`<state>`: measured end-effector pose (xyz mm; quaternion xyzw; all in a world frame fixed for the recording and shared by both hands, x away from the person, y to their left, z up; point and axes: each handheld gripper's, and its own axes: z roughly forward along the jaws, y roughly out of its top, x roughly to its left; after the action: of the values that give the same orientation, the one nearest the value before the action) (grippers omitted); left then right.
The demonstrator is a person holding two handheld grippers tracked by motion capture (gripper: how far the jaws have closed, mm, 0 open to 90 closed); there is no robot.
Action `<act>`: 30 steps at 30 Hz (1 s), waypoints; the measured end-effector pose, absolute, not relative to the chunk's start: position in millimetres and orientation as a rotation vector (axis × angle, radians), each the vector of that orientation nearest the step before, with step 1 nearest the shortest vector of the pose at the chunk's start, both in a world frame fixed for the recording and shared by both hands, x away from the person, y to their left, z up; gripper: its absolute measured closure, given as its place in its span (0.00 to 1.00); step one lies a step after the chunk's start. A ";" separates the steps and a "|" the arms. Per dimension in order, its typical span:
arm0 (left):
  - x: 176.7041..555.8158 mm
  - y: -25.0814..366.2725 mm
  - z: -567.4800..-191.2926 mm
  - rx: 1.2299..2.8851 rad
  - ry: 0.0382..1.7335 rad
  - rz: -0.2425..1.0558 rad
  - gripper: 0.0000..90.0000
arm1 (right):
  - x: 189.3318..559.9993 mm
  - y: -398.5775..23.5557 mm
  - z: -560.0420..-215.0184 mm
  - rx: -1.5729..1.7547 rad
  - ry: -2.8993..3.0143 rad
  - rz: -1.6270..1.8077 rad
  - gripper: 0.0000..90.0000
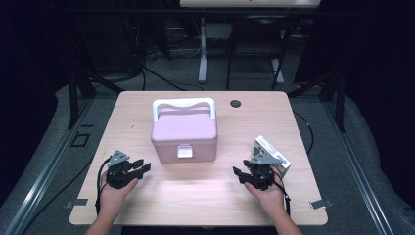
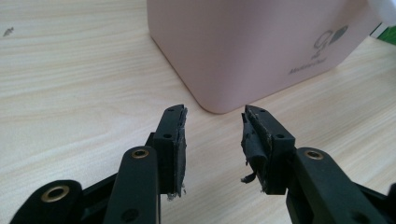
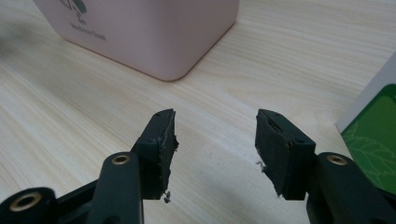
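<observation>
Left gripper (image 1: pixel 142 169) sits at the table's near left, jaws parted with nothing between them, pointing toward the pink box (image 1: pixel 184 132), which stands centre, far and to its right. Right gripper (image 1: pixel 239 175), near right, also gapes empty; the box lies far-left of it, a green-and-white carton (image 1: pixel 271 149) just beside it.

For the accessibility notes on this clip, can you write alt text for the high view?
A pink lidded storage box with a white handle and front latch sits mid-table on a light wooden table. A person's hands hold the left gripper and right gripper, both open and empty, at either side. A white and green carton lies just behind the right gripper.
</observation>
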<state>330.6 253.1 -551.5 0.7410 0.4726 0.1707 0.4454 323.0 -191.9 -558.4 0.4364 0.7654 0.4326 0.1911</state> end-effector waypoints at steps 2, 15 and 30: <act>331.7 253.5 -549.8 1.839 1.172 0.430 0.66 | 326.5 -191.0 -555.6 1.229 2.140 1.231 0.52; 343.3 262.5 -533.7 1.767 1.163 0.490 0.55 | 338.8 -181.4 -545.4 1.205 2.115 1.236 0.52; 361.3 264.0 -526.9 1.739 1.180 0.469 0.74 | 366.9 -164.6 -535.7 1.201 2.122 1.211 0.62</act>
<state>361.3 264.0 -526.9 0.7109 0.4825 0.1919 0.4743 366.9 -164.6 -535.7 0.4315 0.7624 0.4351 0.2079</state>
